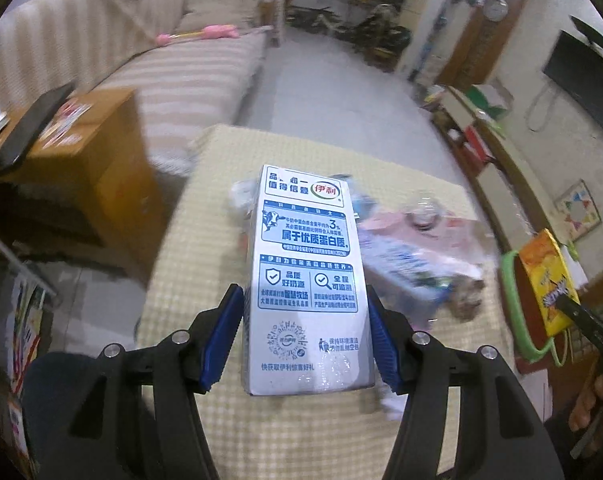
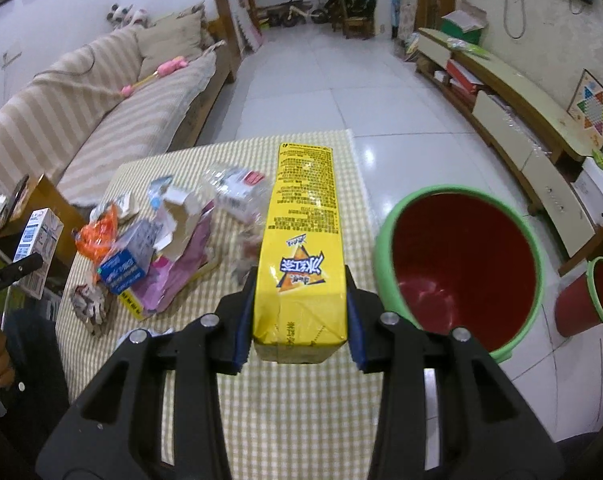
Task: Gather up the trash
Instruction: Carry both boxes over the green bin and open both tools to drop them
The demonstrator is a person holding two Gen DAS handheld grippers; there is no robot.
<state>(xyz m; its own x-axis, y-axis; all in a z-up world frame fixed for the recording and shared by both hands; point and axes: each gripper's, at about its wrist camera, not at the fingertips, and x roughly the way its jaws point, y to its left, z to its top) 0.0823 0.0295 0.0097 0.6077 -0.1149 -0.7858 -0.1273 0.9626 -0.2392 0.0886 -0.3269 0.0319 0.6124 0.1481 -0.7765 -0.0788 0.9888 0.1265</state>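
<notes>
From my seat the biggest thing in both feeds is the table [image 2: 301, 420] with its yellow-checked cloth, running away from me toward twelve o'clock. Off its edge at about three o'clock in the right wrist view stands the bin [image 2: 385, 240], green-rimmed and red inside, tilted so I look into its mouth; a smaller bin [image 2: 581, 304] of the same colours sits beyond it at the frame's right edge.

Across the table at ten o'clock lies the trash pile [image 2: 157, 248]: torn cardboard, pink wrapper, an orange packet, a blue-and-white box, a crumpled clear bottle further back. In the left wrist view the same heap is smeared by motion blur, so I can only guess at its pieces there.

My left gripper [image 1: 305, 336] has its blue pads pressed against both sides of the milk carton [image 1: 305, 272], a white-and-blue carton held lengthwise over the table, pointing toward twelve. My right gripper [image 2: 299, 312] is closed the same way around the yellow drink carton [image 2: 301, 240], gripped near its base, with the bin just to its right at two o'clock. Each held carton also shows at the edge of the other camera's view.
</notes>
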